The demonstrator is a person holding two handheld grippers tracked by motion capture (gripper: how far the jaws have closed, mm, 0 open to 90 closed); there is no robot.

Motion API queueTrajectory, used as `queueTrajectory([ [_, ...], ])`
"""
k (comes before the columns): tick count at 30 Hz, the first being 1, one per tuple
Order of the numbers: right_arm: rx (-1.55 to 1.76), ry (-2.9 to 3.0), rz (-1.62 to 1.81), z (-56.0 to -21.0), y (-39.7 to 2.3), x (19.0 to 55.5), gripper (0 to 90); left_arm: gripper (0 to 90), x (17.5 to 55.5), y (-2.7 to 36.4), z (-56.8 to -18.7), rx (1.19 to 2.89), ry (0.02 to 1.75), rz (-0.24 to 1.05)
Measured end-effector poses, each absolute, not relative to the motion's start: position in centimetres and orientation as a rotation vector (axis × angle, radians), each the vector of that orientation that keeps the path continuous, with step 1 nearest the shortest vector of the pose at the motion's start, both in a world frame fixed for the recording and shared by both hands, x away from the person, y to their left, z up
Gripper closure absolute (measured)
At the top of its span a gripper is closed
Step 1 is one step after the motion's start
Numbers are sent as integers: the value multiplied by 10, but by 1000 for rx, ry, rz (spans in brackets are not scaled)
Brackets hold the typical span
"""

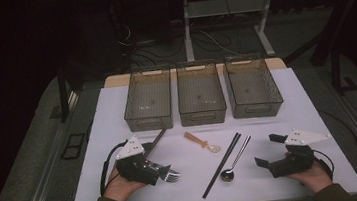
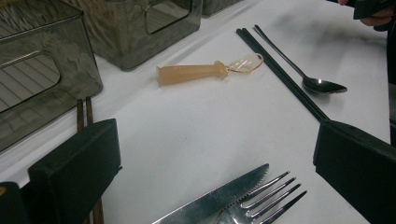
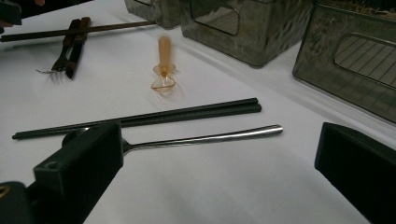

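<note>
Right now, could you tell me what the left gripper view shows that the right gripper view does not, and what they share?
Left gripper view alone: the serrated knife blade lying by the fork tines, seen close between the left gripper's open jaws.

Right gripper view alone: the metal spoon's whole handle lying between the right gripper's open jaws.

Both: the amber plastic spoon, black chopsticks, brown chopsticks, smoky plastic bins and white table.
</note>
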State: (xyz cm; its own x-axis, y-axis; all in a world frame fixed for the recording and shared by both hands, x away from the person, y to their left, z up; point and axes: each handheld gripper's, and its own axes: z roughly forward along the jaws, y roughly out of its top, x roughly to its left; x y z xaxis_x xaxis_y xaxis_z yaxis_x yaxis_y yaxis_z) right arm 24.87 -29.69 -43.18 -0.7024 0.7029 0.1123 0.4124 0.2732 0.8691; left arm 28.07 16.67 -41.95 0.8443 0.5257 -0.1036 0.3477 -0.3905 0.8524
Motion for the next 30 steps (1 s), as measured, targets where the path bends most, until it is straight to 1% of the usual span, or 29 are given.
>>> queueTrajectory([
  [5,1048,2262,1394,-432,-299,248,12,0,282,166,-419,2022,644,213],
  [21,1053,2285,1411,-431,-300,247,12,13,280,166,-416,2023,650,235],
  [26,1034,2290,1412,-430,-298,245,12,30,282,167,-414,2025,647,251],
  [30,1048,2271,1437,-429,-300,248,12,66,283,173,-413,2023,660,261],
])
